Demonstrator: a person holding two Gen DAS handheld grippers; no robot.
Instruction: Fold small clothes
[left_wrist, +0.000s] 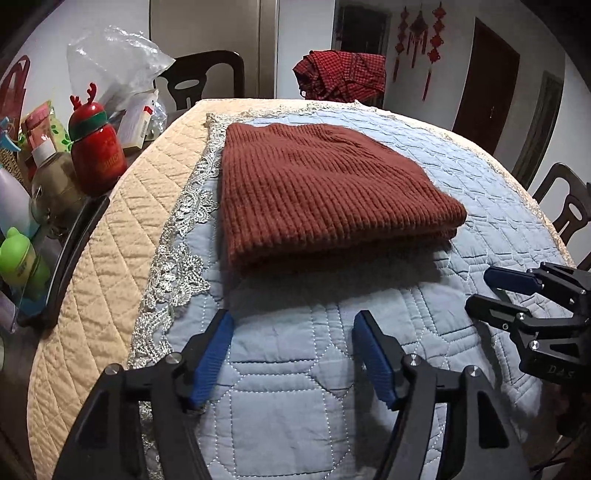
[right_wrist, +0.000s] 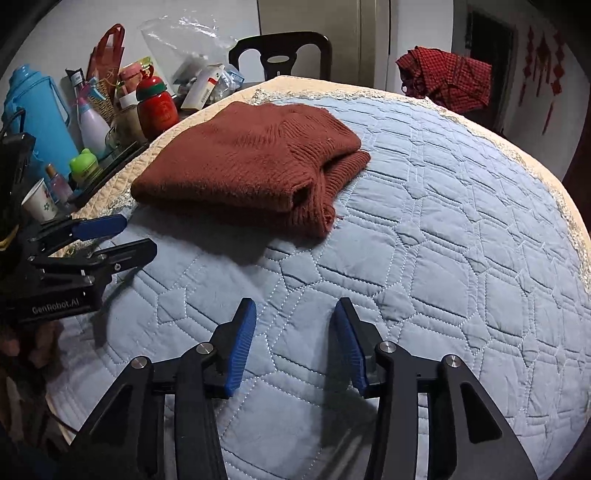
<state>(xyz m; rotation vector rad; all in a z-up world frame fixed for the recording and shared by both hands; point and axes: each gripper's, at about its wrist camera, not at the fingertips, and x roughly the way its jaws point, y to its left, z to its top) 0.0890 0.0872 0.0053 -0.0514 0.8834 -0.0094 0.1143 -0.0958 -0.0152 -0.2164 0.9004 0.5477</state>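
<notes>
Both views are dim indoor shots, lit from above and somewhat behind the cameras. The blue quilt (left_wrist: 480, 192) is the brightest surface; the walls and doorways behind fall into gloom. The sweater (left_wrist: 317, 192) casts a soft shadow on its near side, and darker blurred shadows lie under the fingers (right_wrist: 242, 347). Fisheye bending curves the table edge and rounds off the corners into black. Focus is fair at centre and softer toward the rims. The plastic bag (left_wrist: 110, 59) shows pale glare.

The folded sweater (left_wrist: 325, 192) lies on the quilt (left_wrist: 461, 206), bottles (left_wrist: 98, 155) to its left.
</notes>
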